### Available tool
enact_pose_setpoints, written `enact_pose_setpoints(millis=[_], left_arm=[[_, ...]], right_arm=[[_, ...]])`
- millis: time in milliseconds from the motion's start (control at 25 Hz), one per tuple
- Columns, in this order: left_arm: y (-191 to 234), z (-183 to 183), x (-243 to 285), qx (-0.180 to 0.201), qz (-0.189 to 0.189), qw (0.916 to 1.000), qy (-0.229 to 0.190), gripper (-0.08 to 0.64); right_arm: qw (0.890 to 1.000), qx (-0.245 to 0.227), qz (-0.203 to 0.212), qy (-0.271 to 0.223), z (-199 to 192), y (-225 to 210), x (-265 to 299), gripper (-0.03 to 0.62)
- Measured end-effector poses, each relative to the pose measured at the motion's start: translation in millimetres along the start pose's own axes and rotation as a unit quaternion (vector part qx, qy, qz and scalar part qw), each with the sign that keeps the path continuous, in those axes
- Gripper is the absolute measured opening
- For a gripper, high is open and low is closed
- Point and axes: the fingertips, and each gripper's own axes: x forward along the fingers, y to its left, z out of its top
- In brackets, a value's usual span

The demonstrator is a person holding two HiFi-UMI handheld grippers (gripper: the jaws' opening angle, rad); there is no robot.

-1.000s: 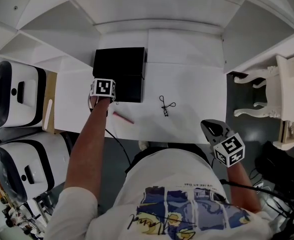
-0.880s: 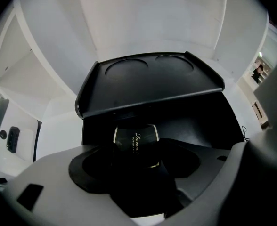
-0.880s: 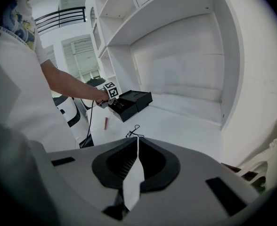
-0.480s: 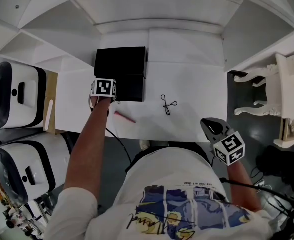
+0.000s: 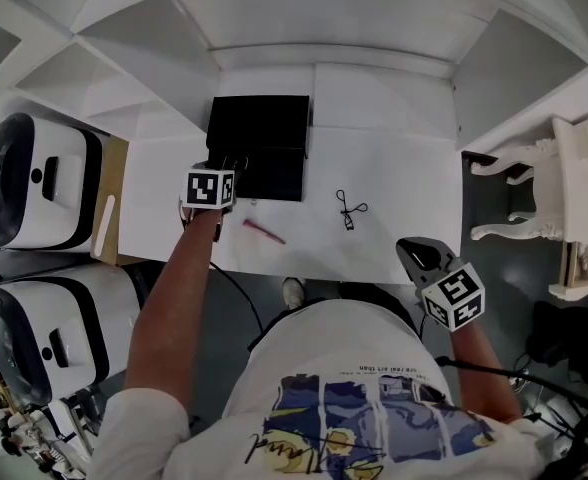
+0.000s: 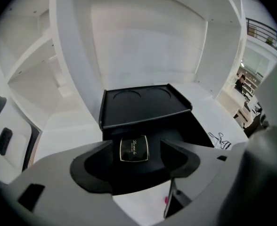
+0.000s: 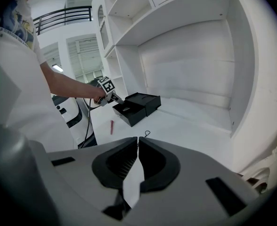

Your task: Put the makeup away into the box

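There was one black rectangular box (image 5: 259, 128) with a raised lid; one small black square compact (image 6: 134, 149); one slim pink stick (image 5: 264, 232); one black wire eyelash curler (image 5: 348, 211); two white rounded machines (image 5: 36, 180).

A home-style dressing nook staged inside a larger hall is indicated. A white built-in desk (image 5: 399, 203) under open shelves (image 5: 94, 63), a black box (image 5: 259, 128) on it and an ornate white chair (image 5: 574, 193) beside it are seen. Bulky white machines (image 5: 34, 178), trailing cables (image 5: 236, 290) and an upper railing (image 7: 63, 14) are shown around it.
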Motion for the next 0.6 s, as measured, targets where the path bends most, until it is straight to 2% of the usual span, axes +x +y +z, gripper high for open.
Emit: enact_pose_setpoints(millis=[320, 440, 600], left_arm=[[-8, -7, -71, -0.019, -0.038, 0.9947, -0.093, 0.317], [-13, -20, -92, -0.018, -0.048, 0.9924, -0.112, 0.264], [-24, -50, -107, -0.017, -0.07, 0.9907, -0.115, 0.235]], right_arm=[[1.0, -0.025, 0.013, 0.003, 11, 46, 16, 0.028], [0.999, -0.033, 0.014, 0.002, 15, 62, 21, 0.028], [0.999, -0.037, 0.012, 0.003, 16, 85, 26, 0.028]])
